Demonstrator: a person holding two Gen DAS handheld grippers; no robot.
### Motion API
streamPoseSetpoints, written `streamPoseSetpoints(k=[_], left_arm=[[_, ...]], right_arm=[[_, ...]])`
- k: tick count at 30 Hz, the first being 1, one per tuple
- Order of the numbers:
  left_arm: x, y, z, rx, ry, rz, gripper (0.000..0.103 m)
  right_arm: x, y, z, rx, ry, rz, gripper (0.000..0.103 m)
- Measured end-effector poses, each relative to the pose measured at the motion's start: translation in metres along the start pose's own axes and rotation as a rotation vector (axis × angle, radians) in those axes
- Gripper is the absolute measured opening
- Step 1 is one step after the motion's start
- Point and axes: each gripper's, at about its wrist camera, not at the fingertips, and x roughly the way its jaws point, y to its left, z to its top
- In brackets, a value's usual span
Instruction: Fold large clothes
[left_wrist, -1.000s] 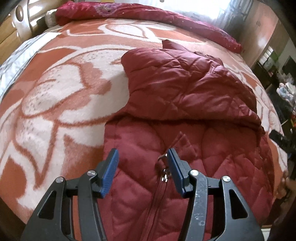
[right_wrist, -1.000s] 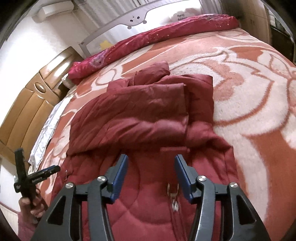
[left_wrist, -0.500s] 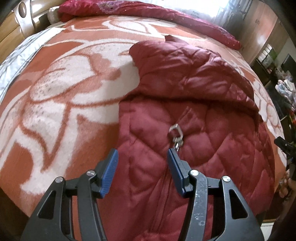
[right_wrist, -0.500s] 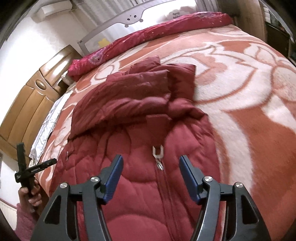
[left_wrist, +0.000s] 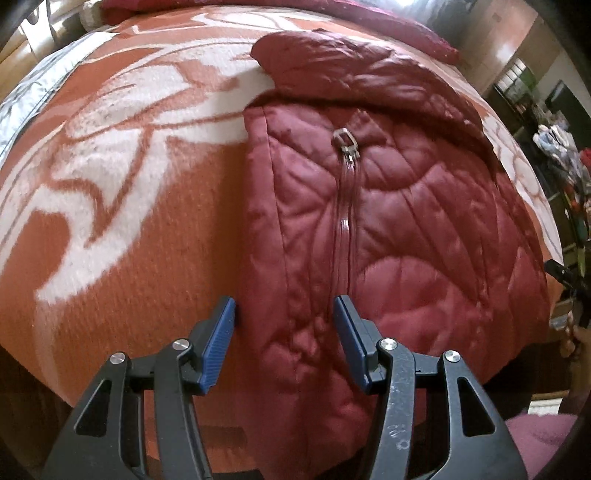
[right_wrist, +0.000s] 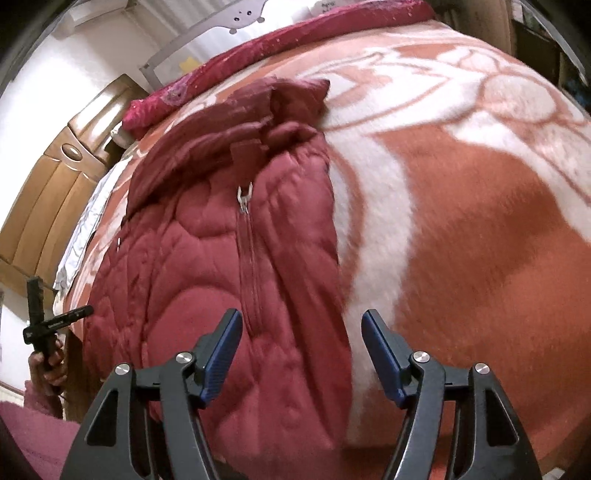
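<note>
A dark red quilted jacket (left_wrist: 406, 206) lies on the bed with its sleeves folded across its upper part and its hem hanging over the near edge. It also shows in the right wrist view (right_wrist: 207, 266). A metal zipper pull (left_wrist: 345, 142) lies on its front; it shows in the right wrist view (right_wrist: 243, 197) too. My left gripper (left_wrist: 284, 325) is open, its jaws straddling the jacket's left hem corner. My right gripper (right_wrist: 301, 343) is open, its jaws straddling the right hem corner.
The bed carries an orange and white patterned blanket (left_wrist: 122, 177). A red bolster (right_wrist: 295, 40) lies along the far side and a wooden headboard (right_wrist: 55, 192) stands at the left. The bed's near edge drops away just below both grippers.
Both grippers have drawn back and down from the middle of the jacket to its hem at the bed's near edge. The left has shifted to the left corner, the right to the right corner.
</note>
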Motion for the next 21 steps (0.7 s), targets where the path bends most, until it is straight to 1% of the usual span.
streamPoseSetpoints(k=[3,5,9,10,12,16,17,21], left_arm=[[-0.002,0.000,-0.009,0.007,0.004,-0.012,0.054],[-0.004,0.003,-0.013,0.001,0.003,-0.027,0.056],[-0.006,0.008,-0.021,-0.023,0.006,-0.075,0.058],[-0.005,0.009,-0.024,-0.026,0.009,-0.089,0.058],[-0.004,0.009,-0.027,-0.028,0.015,-0.100,0.062],[0.001,0.010,-0.037,-0.029,0.035,-0.126,0.065],[0.003,0.011,-0.039,-0.031,0.045,-0.132,0.068],[0.009,0.012,-0.050,-0.026,0.070,-0.150,0.069]], right_arm=[[0.001,-0.006,-0.014,0.013,0.025,0.021,0.069],[0.002,-0.009,-0.023,0.024,0.041,0.043,0.069],[0.006,-0.010,-0.036,0.032,0.079,0.092,0.069],[0.009,-0.010,-0.040,0.034,0.098,0.120,0.069],[0.014,-0.010,-0.045,0.039,0.129,0.167,0.070],[0.024,-0.009,-0.055,0.034,0.178,0.229,0.070],[0.025,-0.009,-0.056,0.036,0.180,0.243,0.070],[0.023,-0.014,-0.060,0.054,0.175,0.292,0.070]])
